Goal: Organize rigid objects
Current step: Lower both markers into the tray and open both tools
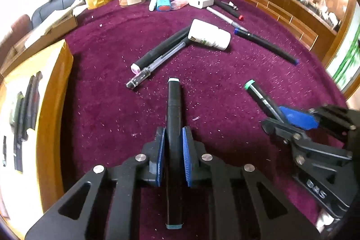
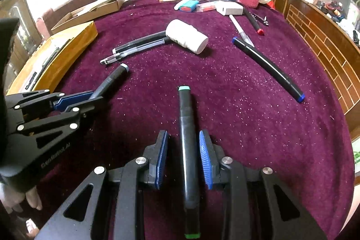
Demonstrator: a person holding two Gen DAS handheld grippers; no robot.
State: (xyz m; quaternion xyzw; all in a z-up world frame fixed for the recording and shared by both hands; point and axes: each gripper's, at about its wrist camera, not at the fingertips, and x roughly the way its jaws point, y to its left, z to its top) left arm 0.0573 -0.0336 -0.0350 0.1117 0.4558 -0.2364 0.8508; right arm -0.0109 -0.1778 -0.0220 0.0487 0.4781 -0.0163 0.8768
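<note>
My left gripper (image 1: pixel 173 134) is shut on a black marker with pale teal end caps (image 1: pixel 173 105), which lies along the fingers over the purple cloth. It also shows at the left of the right wrist view (image 2: pixel 81 100), holding that marker (image 2: pixel 112 80). My right gripper (image 2: pixel 183 138) stands open around a black marker with green end caps (image 2: pixel 187 127); the pads are apart from it. The right gripper shows in the left wrist view (image 1: pixel 290 118) with the green-capped marker (image 1: pixel 258 93). A yellow box (image 1: pixel 54 91) holding several pens stands at the left.
On the cloth lie a white pill bottle (image 1: pixel 209 35), a pink-capped marker (image 1: pixel 162 48), a clear pen (image 1: pixel 155 64), and a blue-capped marker (image 1: pixel 267 46). Jars, tape rolls and a white charger (image 1: pixel 201 0) crowd the far edge. A wooden ledge (image 1: pixel 281 10) runs along the right.
</note>
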